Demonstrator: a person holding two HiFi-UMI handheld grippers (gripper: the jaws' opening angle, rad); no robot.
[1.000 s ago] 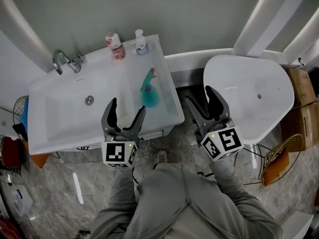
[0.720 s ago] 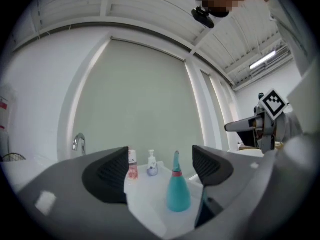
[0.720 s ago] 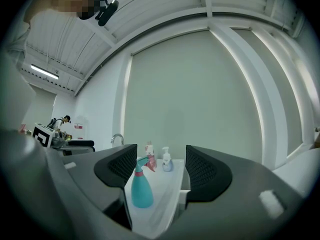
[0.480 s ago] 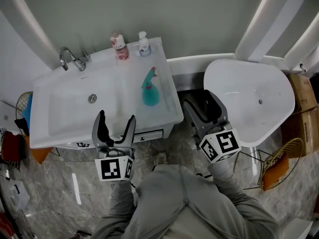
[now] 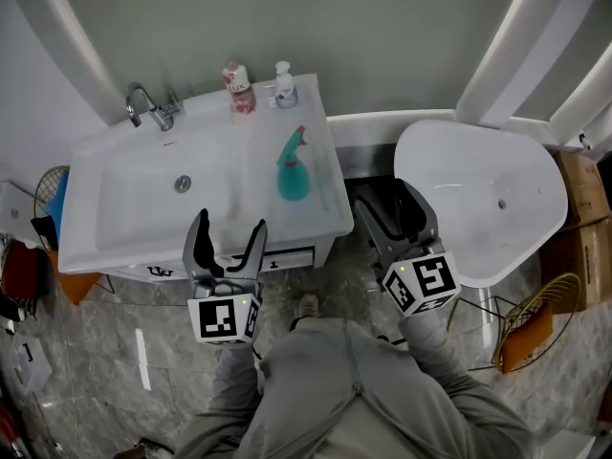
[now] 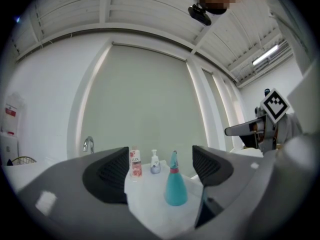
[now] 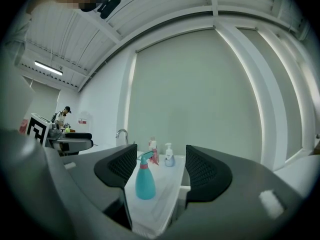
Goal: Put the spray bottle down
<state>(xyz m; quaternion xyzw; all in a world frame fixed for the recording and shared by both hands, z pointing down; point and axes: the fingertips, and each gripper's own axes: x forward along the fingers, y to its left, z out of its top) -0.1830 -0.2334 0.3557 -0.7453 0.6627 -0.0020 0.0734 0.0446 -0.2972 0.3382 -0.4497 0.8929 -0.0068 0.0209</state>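
Note:
The teal spray bottle (image 5: 293, 172) with a pink collar stands upright on the right ledge of the white sink (image 5: 134, 228). It also shows between the jaws in the left gripper view as the spray bottle (image 6: 175, 187), and in the right gripper view as the spray bottle (image 7: 145, 182). My left gripper (image 5: 226, 240) is open and empty at the sink's front edge, well short of the bottle. My right gripper (image 5: 396, 213) is open and empty, off the sink's right side above the floor gap.
A pink bottle (image 5: 237, 88) and a small pump bottle (image 5: 284, 85) stand at the sink's back ledge, with the faucet (image 5: 148, 111) at back left. A white bathtub (image 5: 483, 199) lies to the right. Cardboard boxes (image 5: 581, 185) and a wire basket (image 5: 537, 321) sit far right.
My left gripper has drawn back from over the basin beside the bottle to the sink's front edge. The bottle stays standing on the ledge. The right gripper barely moved.

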